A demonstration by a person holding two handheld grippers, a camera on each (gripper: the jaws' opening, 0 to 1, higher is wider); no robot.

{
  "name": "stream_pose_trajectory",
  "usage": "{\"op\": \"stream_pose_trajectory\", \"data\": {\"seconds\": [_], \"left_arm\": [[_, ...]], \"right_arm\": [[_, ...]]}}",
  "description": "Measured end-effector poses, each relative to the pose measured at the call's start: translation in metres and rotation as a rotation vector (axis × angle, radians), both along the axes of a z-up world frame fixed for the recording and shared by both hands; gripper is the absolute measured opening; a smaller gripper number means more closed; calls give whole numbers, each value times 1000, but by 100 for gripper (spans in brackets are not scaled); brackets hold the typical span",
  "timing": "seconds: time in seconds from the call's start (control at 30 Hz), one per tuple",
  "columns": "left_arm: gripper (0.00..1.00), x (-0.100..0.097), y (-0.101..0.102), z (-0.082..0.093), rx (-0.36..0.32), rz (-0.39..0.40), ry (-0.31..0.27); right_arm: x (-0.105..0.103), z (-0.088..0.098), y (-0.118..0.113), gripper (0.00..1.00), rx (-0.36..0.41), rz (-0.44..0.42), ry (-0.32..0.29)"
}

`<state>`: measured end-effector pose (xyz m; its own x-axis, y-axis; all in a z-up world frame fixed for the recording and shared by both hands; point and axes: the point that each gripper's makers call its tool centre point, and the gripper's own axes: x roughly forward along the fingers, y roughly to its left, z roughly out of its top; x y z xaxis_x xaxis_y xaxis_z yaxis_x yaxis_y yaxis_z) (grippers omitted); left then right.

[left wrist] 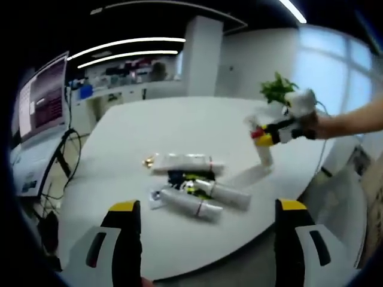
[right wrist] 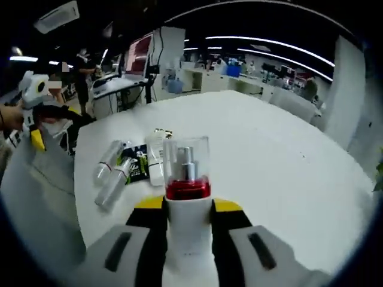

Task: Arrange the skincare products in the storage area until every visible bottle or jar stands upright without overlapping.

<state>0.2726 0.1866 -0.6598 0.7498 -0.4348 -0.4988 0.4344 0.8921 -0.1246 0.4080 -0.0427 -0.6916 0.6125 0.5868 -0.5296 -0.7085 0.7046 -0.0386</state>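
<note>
While the right gripper [right wrist: 188,218] is clamping a red-collared pump bottle [right wrist: 187,179] at lower centre, the left gripper [left wrist: 208,239] is hanging wide below what seem three tubes [left wrist: 197,182] lying mid-frame on the table [left wrist: 179,119].

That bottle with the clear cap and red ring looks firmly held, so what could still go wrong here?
Two risks. The pump bottle is tall and narrow, clamped low on its white body in the right gripper; set down tilted, it could tip over. Also, the tubes and the dark sachet lie flat, touching in a pile on the table, so pulling one out with the left gripper might roll the others toward the near edge.
</note>
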Motion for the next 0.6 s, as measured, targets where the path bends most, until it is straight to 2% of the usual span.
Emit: {"op": "stream_pose_trajectory", "data": {"seconds": [0.2,0.4,0.43,0.5,0.6], "left_arm": [[90,0,0,-1,11,-1,4],[90,0,-1,-4,21,-10,14],[90,-1,-2,-4,23,-12,17],[90,-1,-2,-5,25,-13,20],[90,-1,-1,-5,25,-8,23]], "right_arm": [[1,6,-22,26,72,-165,-62],[5,9,-40,26,209,-337,-60],[5,9,-42,26,211,-352,-67],[0,10,-46,27,215,-389,-106],[-19,9,-44,27,225,-400,-116]]}}
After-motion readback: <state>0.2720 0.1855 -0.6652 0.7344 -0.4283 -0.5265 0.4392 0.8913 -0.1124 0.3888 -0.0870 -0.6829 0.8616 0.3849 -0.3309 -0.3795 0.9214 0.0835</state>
